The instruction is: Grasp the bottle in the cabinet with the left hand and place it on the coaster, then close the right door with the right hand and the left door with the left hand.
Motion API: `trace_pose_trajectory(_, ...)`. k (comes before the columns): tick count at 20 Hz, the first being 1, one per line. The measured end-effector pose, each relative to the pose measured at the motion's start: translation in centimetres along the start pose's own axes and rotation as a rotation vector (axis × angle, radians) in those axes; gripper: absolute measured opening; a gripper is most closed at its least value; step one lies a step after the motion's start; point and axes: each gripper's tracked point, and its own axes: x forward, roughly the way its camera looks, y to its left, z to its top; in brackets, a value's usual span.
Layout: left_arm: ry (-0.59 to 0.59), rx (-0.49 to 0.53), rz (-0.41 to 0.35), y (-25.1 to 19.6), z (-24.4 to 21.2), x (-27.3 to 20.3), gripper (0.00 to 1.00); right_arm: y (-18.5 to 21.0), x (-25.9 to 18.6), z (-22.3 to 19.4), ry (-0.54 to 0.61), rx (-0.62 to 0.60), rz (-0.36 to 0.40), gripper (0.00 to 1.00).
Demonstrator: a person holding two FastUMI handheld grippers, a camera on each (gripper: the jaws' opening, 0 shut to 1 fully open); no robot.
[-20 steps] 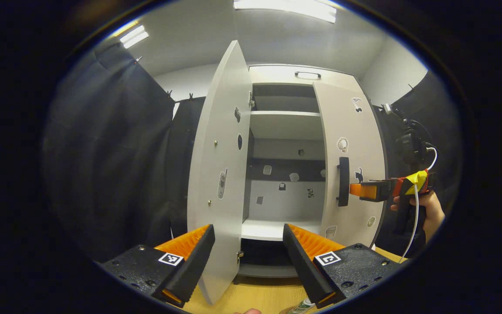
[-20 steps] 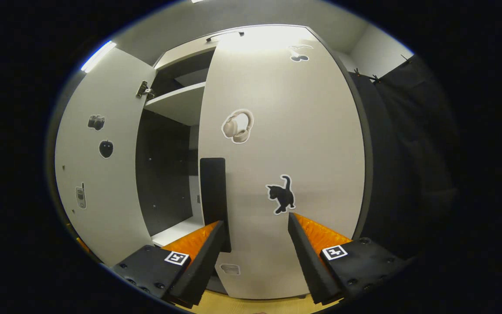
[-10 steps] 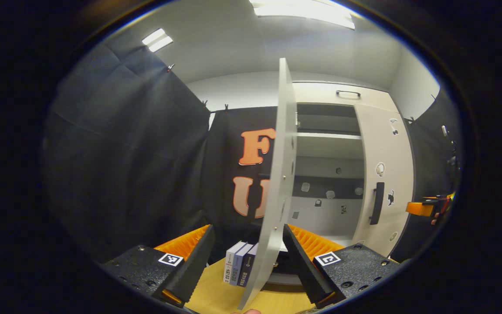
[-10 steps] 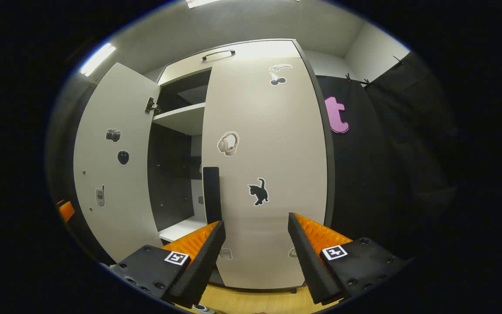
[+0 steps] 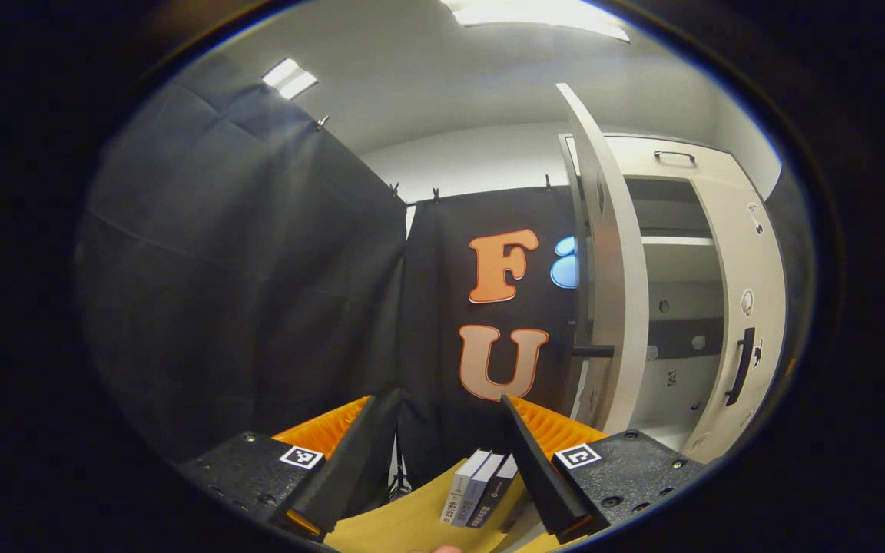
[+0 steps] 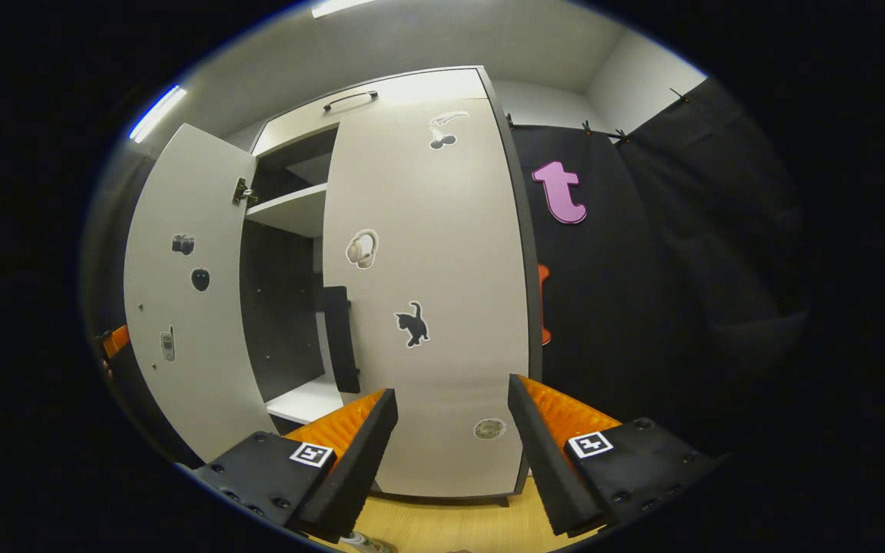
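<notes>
Matt smooth cabinet doors [image 6: 427, 269], light wood-grain table [image 5: 412, 522], dull black cloth wall [image 5: 243, 292]

Left door [image 5: 613, 253] ajar beside books [image 5: 477, 498]

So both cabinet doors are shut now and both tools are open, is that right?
Not quite. The right door is shut, but the left door stands wide open, as the right gripper view shows. Both the left tool and right tool are open.

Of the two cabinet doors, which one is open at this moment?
The left door, the one with the camera and apple stickers on its inner face, stands swung wide open. The right door, with the headphone and cat stickers, lies shut against the cabinet.
</notes>
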Motion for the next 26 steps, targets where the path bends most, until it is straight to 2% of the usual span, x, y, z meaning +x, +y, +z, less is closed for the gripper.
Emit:
trace_pose_trajectory(2, 0.017, -0.01, -0.025, -1.0, -0.7, 0.9, 0.95, -0.6, -0.2, -0.1, 0.002, -0.022, -0.017, 0.96)
trace_pose_trajectory(7, 0.004, -0.038, -0.019, -1.2, -0.8, 1.1, 0.93, -0.7, -0.4, -0.4, 0.0, -0.031, -0.02, 0.95)
trace_pose_trajectory(14, -0.001, -0.005, -0.068, -3.6, -0.5, -0.3, 0.93, -0.4, -0.3, -0.3, -0.009, -0.047, -0.011, 0.95)
trace_pose_trajectory(17, -0.016, 0.054, -0.083, -5.3, 0.0, -1.4, 0.93, -0.7, -0.1, -0.6, -0.003, -0.044, -0.021, 0.95)
trace_pose_trajectory(21, -0.021, 0.098, -0.154, -8.6, 0.1, -2.2, 0.93, -0.6, -0.1, -1.1, 0.018, -0.017, -0.015, 0.95)
trace_pose_trajectory(22, -0.02, 0.098, -0.178, -9.3, 0.2, -2.3, 0.89, -0.7, -0.1, -1.2, 0.018, -0.015, -0.016, 0.95)
trace_pose_trajectory(23, -0.019, 0.094, -0.201, -10.1, 0.1, -2.4, 0.93, -0.7, -0.2, -1.0, 0.017, -0.014, -0.017, 0.95)
trace_pose_trajectory(26, -0.013, 0.051, -0.264, -12.5, -0.2, -2.9, 0.93, -1.0, -0.6, -0.8, 0.011, -0.013, -0.029, 0.96)
